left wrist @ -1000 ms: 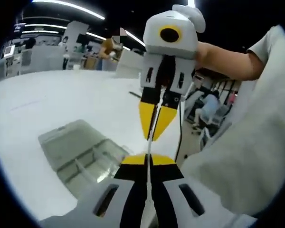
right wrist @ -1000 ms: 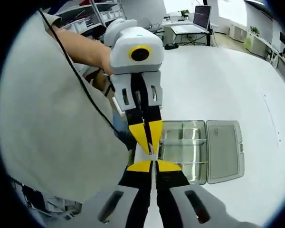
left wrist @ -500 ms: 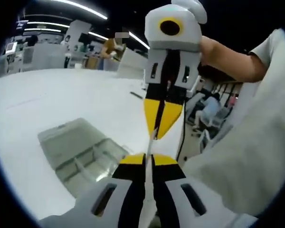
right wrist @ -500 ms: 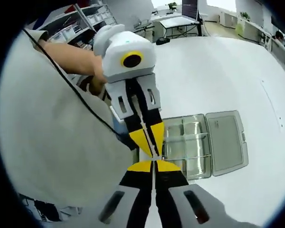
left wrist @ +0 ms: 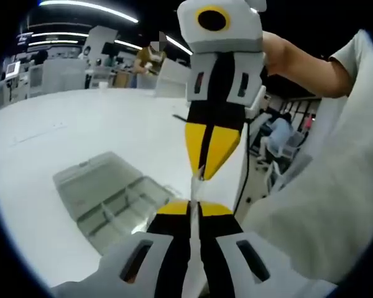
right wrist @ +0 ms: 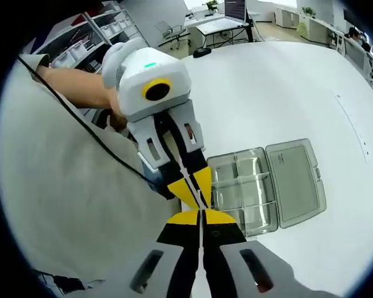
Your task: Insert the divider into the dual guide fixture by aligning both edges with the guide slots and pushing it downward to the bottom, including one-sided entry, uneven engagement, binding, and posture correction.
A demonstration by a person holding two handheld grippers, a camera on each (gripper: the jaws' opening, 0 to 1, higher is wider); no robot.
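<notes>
Both the left hand-held gripper [left wrist: 191, 208] and right hand-held gripper [right wrist: 202, 214] pinch the thin divider [left wrist: 193, 189] edge-on, above the tabletop [right wrist: 286, 87]. At two o'clock lies the compartment box [right wrist: 264, 186]. The divider looks light, stiff, slippery; grip opposite edges.

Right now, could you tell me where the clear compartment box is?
The clear compartment box lies open on the white table, right of both grippers' meeting tips in the right gripper view.
</notes>
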